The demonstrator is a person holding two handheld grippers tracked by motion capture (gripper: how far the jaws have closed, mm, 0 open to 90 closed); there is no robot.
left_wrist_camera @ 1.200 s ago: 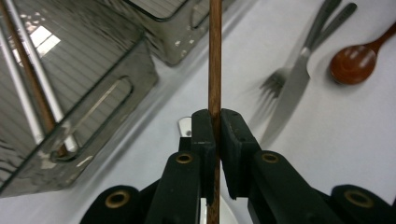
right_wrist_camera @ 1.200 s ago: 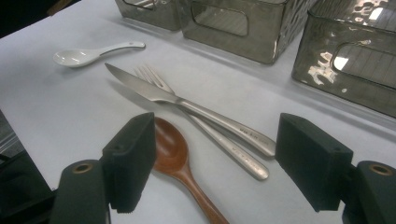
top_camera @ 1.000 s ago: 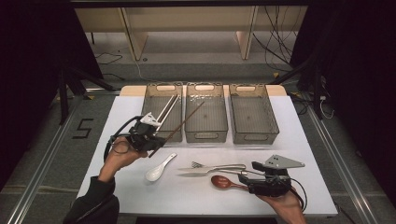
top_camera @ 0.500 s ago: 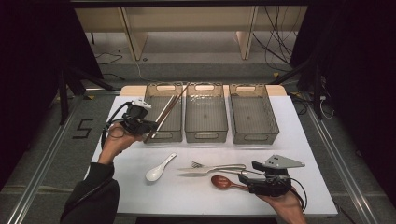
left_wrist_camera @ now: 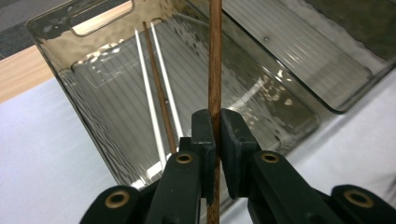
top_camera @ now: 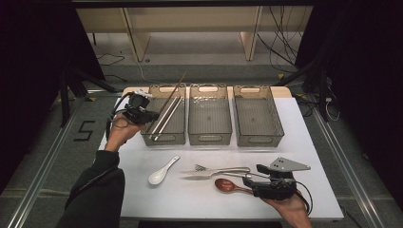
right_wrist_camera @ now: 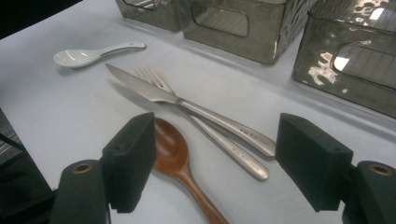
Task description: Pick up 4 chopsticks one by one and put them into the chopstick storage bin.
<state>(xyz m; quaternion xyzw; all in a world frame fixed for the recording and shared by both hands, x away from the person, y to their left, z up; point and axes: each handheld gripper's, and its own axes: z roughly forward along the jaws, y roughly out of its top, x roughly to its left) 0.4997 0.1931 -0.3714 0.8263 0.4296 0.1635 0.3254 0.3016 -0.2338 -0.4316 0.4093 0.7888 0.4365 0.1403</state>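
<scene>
Left gripper (left_wrist_camera: 212,135) clamped tight on a wooden chopstick (left_wrist_camera: 215,56) above the left bin (top_camera: 164,130); right gripper (right_wrist_camera: 215,158) gapes wide, empty, beside the wooden spoon (right_wrist_camera: 180,170).

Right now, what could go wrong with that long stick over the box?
The left claw pinches the long brown wooden chopstick near one end, so it might tip or slip. It hangs above the left smoky see-through plastic bin; dropped crookedly, it could bounce off the rim or miss the chopsticks already inside.
</scene>
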